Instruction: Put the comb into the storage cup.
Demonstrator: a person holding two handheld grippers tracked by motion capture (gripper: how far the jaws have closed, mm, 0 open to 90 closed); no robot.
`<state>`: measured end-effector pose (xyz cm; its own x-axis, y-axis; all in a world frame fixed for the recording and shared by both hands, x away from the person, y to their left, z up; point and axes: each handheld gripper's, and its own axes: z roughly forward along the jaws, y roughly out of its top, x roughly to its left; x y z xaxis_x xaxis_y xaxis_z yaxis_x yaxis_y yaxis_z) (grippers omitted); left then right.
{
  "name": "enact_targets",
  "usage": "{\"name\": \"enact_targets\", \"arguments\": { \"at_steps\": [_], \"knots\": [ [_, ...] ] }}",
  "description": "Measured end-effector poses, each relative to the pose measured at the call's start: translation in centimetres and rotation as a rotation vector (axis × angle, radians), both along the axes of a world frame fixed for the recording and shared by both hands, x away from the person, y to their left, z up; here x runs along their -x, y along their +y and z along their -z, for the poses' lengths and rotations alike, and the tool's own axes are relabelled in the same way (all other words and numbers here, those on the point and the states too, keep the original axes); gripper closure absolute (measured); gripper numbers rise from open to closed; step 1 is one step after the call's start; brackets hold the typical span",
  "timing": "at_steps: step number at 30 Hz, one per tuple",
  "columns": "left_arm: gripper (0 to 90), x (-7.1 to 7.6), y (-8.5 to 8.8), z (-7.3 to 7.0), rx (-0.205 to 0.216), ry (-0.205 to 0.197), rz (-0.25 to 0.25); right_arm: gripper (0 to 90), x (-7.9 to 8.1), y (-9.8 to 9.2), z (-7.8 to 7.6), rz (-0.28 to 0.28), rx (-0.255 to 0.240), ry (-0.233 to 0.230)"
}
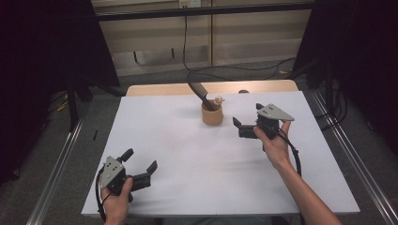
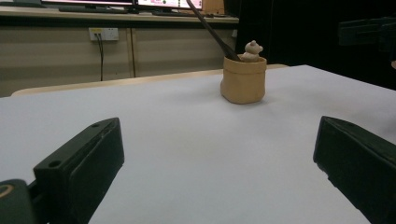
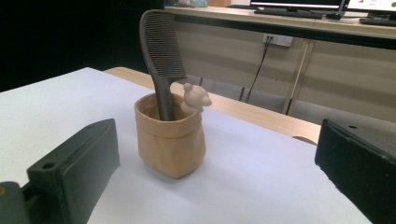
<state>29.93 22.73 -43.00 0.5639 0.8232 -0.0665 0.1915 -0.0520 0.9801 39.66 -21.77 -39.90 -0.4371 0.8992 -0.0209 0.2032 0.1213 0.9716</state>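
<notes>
Right gripper view: a dark comb [image 3: 161, 60] stands upright in a tan cup [image 3: 170, 140] mid-bench, looking light and stiff; grip its handle just above the rim. Both claws gape wide, empty.

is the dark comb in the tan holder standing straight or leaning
Leaning. The dark grey plastic comb stands handle-down in the tan soft-sided holder, its toothed end tilted up and away from the small bear figure on the rim.

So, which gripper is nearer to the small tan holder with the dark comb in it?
Right. The right gripper is just beside the tan holder, open; the left gripper is open at the table's near corner, far away.
</notes>
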Motion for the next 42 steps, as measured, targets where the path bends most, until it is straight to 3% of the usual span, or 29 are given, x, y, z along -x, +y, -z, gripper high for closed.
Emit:
{"name": "enact_targets", "arguments": {
  "at_steps": [10, 15, 19, 22, 42],
  "knots": [
    [2.0, 0.0, -0.1, 0.0, -0.004, 0.0, -0.004, 0.0, 2.2, -1.5, 0.9, 0.025, -0.036, -0.019],
    [2.1, 0.2, -0.1, -0.1, 0.004, -0.006, 0.003, 0.0, 3.0, -2.3, 1.3, 0.048, -0.025, -0.013],
    [2.1, -0.1, -0.1, 0.1, 0.006, 0.008, -0.006, 0.0, 3.9, -3.0, 1.3, 0.067, -0.033, -0.027],
    [2.2, 0.0, -0.2, 0.0, -0.019, -0.001, 0.006, 0.0, 4.4, -3.4, 1.1, 0.074, -0.037, -0.038],
    [2.4, 0.3, -0.2, -0.1, -0.008, -0.013, -0.024, 0.0, 9.7, -7.7, 0.7, 0.169, -0.059, -0.077]
  ]
}}
